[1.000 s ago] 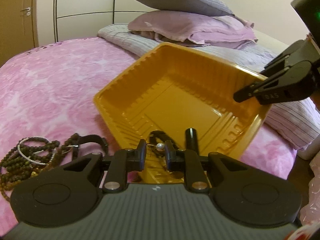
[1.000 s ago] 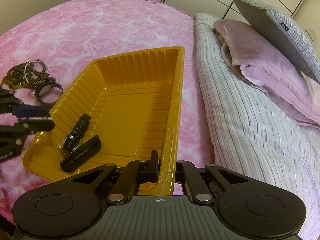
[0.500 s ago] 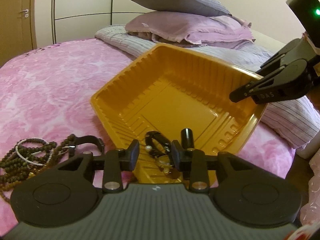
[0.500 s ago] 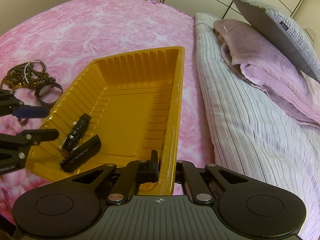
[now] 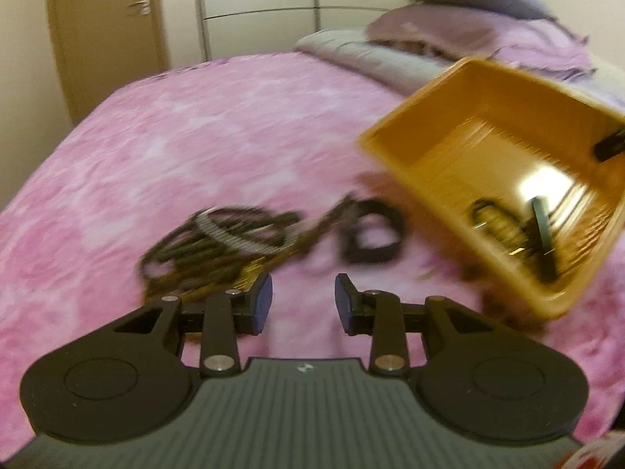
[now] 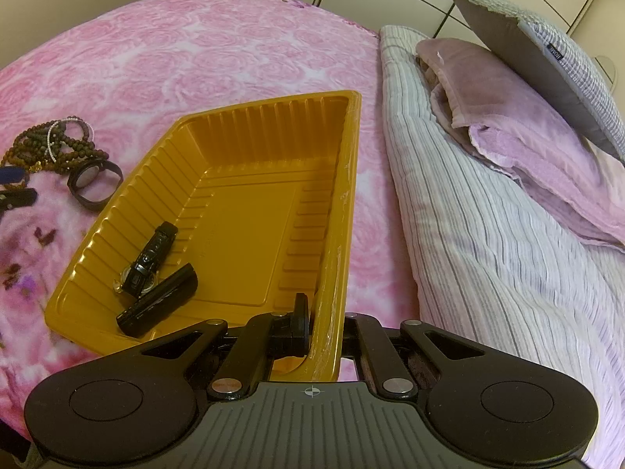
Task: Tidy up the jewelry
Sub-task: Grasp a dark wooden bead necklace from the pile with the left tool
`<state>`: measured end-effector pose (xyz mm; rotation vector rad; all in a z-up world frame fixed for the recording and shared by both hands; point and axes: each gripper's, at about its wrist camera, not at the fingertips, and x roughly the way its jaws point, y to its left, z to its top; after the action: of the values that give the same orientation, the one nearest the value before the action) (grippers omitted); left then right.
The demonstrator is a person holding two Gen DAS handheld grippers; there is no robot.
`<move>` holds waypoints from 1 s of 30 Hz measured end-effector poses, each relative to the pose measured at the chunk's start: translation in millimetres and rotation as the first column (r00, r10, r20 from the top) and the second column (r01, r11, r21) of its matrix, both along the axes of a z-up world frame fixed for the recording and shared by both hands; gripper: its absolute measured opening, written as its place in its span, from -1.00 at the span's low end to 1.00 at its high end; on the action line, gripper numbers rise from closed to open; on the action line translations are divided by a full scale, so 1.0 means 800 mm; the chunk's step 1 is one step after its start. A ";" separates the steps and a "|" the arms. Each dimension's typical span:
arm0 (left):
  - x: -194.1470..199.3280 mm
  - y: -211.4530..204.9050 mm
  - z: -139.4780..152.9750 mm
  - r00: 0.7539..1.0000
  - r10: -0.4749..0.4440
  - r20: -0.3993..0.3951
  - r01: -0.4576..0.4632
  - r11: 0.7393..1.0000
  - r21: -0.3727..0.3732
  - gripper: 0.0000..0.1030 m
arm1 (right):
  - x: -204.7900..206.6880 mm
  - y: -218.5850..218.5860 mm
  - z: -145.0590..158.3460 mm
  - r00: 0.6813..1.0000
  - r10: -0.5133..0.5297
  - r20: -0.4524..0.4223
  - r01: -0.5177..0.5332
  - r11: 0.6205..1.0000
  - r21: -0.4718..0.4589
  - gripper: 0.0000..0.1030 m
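Note:
An orange plastic tray [image 6: 343,179] sits on the pink bedspread; it also shows in the left wrist view [image 5: 394,148]. My right gripper [image 6: 326,336] is shut on the tray's near rim. In the tray lie a watch [image 6: 150,264] and a black bar-shaped piece [image 6: 158,299]. My left gripper [image 5: 304,303] is open and empty, just above the bedspread, in front of a heap of brown bead necklaces [image 5: 195,250] with a silver bangle [image 5: 234,230] and a black-strapped watch [image 5: 373,238]. The heap [image 6: 54,148] and the watch [image 6: 91,179] lie left of the tray.
Striped grey bedding [image 6: 488,242] and stacked pillows [image 6: 527,90] lie to the right of the tray. A wooden door [image 5: 105,39] and wardrobe panels [image 5: 254,4] stand behind the bed. The left wrist view is motion-blurred.
My left gripper let go of the watch into the tray, opened wide, and swung left out of the tray to the jewelry heap. My right gripper kept its hold on the tray rim.

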<state>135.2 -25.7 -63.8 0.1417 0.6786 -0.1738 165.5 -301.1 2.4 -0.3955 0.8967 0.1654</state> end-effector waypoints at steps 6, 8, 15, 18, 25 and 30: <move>0.009 0.018 -0.013 1.000 0.028 -0.010 -0.027 0.998 0.054 -0.41 | 0.001 0.001 0.000 1.000 -0.001 -0.002 0.001 1.000 -0.004 -0.92; 0.011 0.015 -0.017 1.000 0.014 -0.013 -0.013 0.997 0.077 -0.47 | 0.000 0.001 0.000 1.000 -0.001 -0.001 0.001 1.000 -0.003 -0.92; 0.012 0.004 -0.023 0.999 -0.023 -0.026 0.027 0.991 0.133 -0.71 | 0.001 0.001 0.000 1.000 -0.002 -0.002 0.002 1.000 -0.004 -0.92; 0.010 0.007 -0.020 0.999 -0.032 -0.029 0.036 0.991 0.131 -0.88 | 0.001 0.000 0.000 1.000 -0.003 -0.001 0.003 1.000 -0.002 -0.92; -0.009 0.034 0.016 1.000 -0.011 0.027 0.008 0.994 0.107 -0.89 | 0.000 -0.001 -0.002 1.000 -0.005 0.001 0.005 1.000 0.000 -0.92; -0.013 0.072 0.075 0.993 0.030 0.117 -0.039 0.997 0.070 -0.89 | -0.002 -0.001 -0.003 1.000 -0.008 0.006 0.008 1.000 0.001 -0.92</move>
<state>124.6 31.6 -4.2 0.2074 0.5718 -0.1070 163.7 -302.2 0.3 -0.3913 0.8922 0.1576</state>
